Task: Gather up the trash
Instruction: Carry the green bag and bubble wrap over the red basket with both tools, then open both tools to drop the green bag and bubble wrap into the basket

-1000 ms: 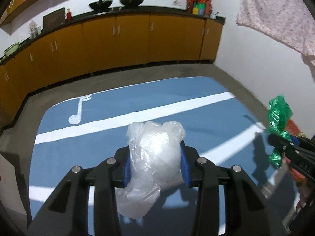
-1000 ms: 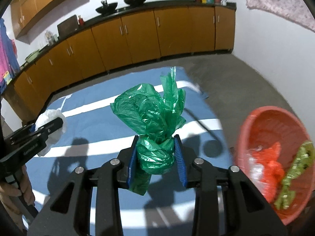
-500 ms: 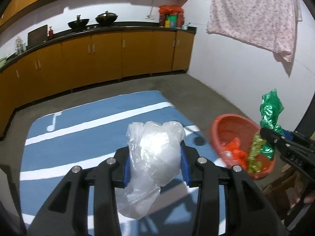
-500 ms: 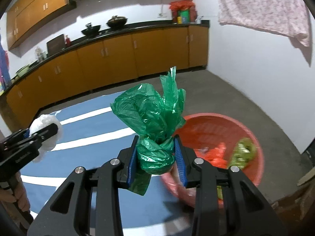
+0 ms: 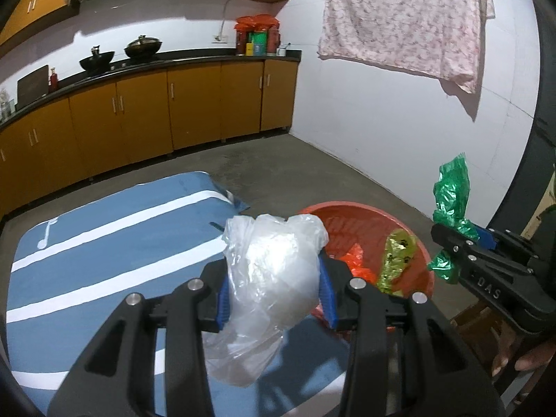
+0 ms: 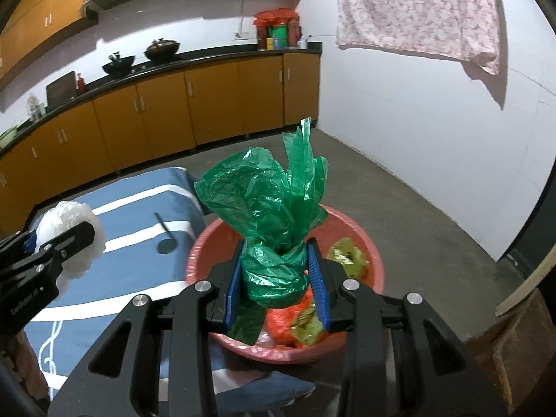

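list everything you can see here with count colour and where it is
clear plastic bag: 1, whitish, clamped in left tool
green plastic bag: 1, green, clamped in right tool, in front of basin
basin: 1, red, on floor beside mat, holding orange and yellow-green wrappers
mat: 1, blue with white stripes and a music note, on floor
cabinets: row, orange-brown, along back wall
woks: 2, black, on counter
cloth: 1, pink patterned, hanging on right wall
left tool: 1, black, blue pads
right tool: 1, black, blue pads
hand: 1, below right tool
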{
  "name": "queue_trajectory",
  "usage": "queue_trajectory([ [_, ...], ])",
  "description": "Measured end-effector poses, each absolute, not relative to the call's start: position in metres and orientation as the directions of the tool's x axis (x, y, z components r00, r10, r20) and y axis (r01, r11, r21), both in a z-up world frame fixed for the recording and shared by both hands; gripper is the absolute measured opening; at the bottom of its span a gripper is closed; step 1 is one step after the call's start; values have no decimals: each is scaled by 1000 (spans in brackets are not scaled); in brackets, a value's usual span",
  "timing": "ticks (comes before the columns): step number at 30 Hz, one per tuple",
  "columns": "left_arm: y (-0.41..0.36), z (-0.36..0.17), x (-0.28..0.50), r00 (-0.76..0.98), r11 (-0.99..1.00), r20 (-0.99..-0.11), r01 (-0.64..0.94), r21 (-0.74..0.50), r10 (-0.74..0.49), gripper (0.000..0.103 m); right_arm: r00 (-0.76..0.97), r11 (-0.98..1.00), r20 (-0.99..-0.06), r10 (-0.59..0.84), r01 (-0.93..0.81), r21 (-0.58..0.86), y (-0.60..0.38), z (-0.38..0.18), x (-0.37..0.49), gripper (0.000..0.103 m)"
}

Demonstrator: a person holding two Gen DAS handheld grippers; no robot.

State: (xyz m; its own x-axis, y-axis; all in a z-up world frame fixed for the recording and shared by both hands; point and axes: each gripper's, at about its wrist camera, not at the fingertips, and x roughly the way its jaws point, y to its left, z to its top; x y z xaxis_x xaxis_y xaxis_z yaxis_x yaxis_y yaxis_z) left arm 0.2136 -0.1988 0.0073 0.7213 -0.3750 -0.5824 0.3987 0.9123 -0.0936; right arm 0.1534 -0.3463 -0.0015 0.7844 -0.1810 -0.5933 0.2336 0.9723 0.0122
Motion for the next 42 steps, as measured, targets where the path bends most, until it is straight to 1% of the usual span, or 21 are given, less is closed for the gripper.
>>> queue_trajectory([
  [11, -238, -10, 225, 694, 898, -606, 431, -84, -389, 41, 767, 961, -607, -206, 275, 21, -371, -15, 157, 35],
  [25, -275, -28, 244, 649, 870, -624, 483, -103, -435, 42, 758, 955, -625, -188, 290, 66, -399, -29, 168, 35],
  [33, -287, -42, 254, 627, 863, -645, 494, -104, -436, 42, 750, 948, -636, -179, 305, 93, -409, -36, 173, 35],
  [42, -302, -50, 265, 612, 859, -656, 500, -113, -442, 42, 767, 941, -621, -162, 309, 136, -418, -32, 180, 35],
])
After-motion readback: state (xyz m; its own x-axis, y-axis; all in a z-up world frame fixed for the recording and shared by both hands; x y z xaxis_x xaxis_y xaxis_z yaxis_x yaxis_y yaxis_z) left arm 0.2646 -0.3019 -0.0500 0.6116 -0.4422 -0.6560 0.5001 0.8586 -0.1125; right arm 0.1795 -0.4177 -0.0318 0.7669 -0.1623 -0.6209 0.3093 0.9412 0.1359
